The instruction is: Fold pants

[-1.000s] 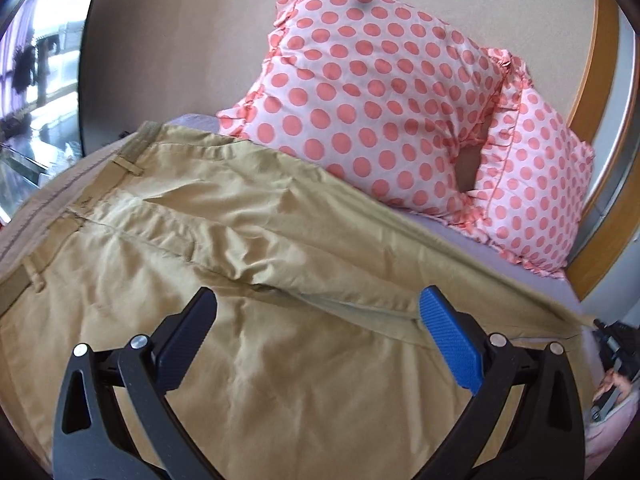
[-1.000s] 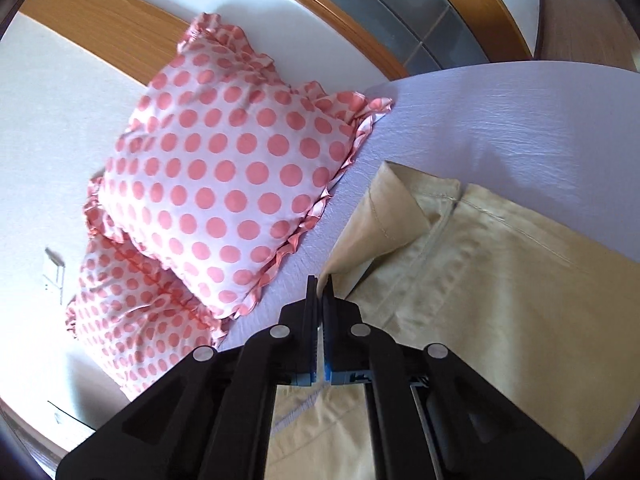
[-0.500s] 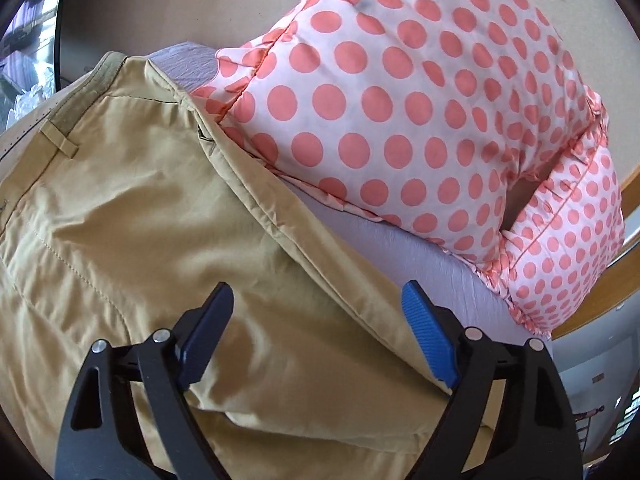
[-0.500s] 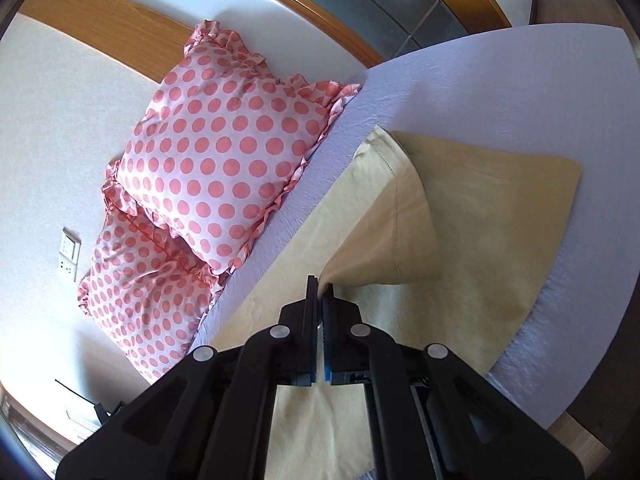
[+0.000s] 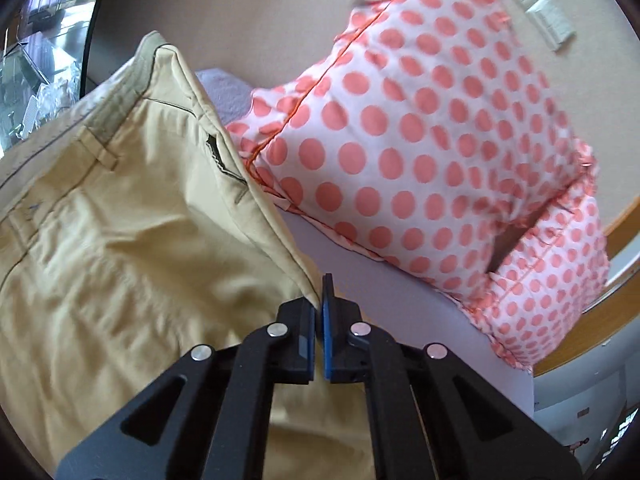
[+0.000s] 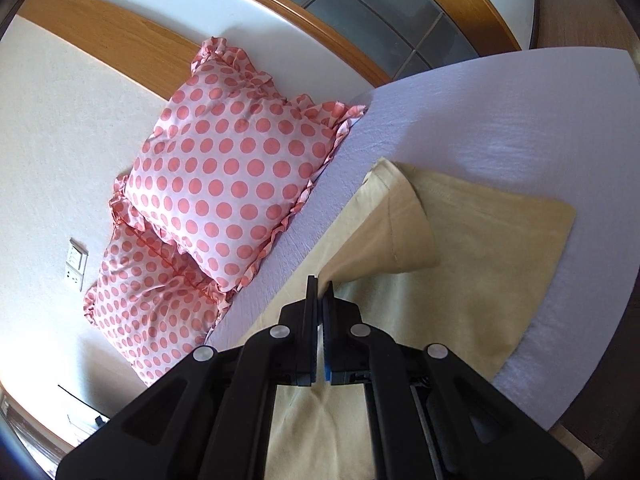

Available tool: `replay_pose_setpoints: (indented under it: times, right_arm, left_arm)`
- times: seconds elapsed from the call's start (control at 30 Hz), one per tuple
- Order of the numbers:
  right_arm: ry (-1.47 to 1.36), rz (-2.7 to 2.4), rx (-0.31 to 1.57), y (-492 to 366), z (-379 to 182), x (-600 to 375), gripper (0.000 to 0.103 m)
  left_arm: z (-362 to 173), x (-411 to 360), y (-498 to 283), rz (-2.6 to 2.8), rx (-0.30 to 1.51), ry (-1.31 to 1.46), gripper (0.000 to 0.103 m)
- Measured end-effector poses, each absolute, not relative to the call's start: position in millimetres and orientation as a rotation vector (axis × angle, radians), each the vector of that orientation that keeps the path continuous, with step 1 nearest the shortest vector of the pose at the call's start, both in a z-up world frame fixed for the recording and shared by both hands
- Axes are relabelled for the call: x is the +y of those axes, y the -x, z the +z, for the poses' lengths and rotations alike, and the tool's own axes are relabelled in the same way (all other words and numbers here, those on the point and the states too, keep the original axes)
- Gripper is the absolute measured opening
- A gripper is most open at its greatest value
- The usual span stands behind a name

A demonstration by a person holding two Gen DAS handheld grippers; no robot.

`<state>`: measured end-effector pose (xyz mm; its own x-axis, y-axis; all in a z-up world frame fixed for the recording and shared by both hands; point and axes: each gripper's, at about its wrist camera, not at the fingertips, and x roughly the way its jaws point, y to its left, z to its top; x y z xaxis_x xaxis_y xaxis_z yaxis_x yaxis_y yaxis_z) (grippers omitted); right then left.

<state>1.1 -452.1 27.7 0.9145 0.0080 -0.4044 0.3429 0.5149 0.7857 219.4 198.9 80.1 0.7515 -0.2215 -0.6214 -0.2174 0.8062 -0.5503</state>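
Note:
Tan pants (image 5: pixel 120 240) lie on a lilac bed sheet (image 5: pixel 384 300). In the left wrist view I see the waistband, belt loops and a pocket, with the pants' far edge lifted. My left gripper (image 5: pixel 320 304) is shut on that edge. In the right wrist view the leg end (image 6: pixel 480 248) lies flat near the bed edge, and an upper leg layer (image 6: pixel 396 236) is raised in a cone. My right gripper (image 6: pixel 322 300) is shut on that raised layer.
Two white pillows with pink dots (image 5: pixel 420 140) (image 6: pixel 224 184) lean on the wall behind the pants. Wall switches (image 5: pixel 536 4) sit above them. A wooden frame (image 6: pixel 360 52) runs along the head of the bed. The sheet (image 6: pixel 540 128) extends right to the bed corner.
My left gripper has moved to the pants' far edge and shut on it, lifting it. My right gripper stayed shut and raised the leg layer higher, away from the leg end.

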Motion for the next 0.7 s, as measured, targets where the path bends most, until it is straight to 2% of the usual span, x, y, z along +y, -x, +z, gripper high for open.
replay_pose_setpoints:
  times: [0.13,0.3,0.43,0.7]
  right_arm:
    - [-1.026,-0.246,0.351,17,27,-465,0.002]
    - [-1.054,-0.287,0.377,30,11,-473,0.002]
    - [-1.063,-0.304,0.412,34,-1,-476,0.002]
    - [-1.066,-0.309,0.424,39,-5,-476,0.002]
  left_arm:
    - [89,198,-109,-0.027,0.645,0.600,0.002]
    - [38,192,-23,0.024,0.716,0.616,0.002]
    - [12,195,1,0.035,0.743,0.672,0.002]
    - [12,194,9,0.014,0.727,0.660,0.002]
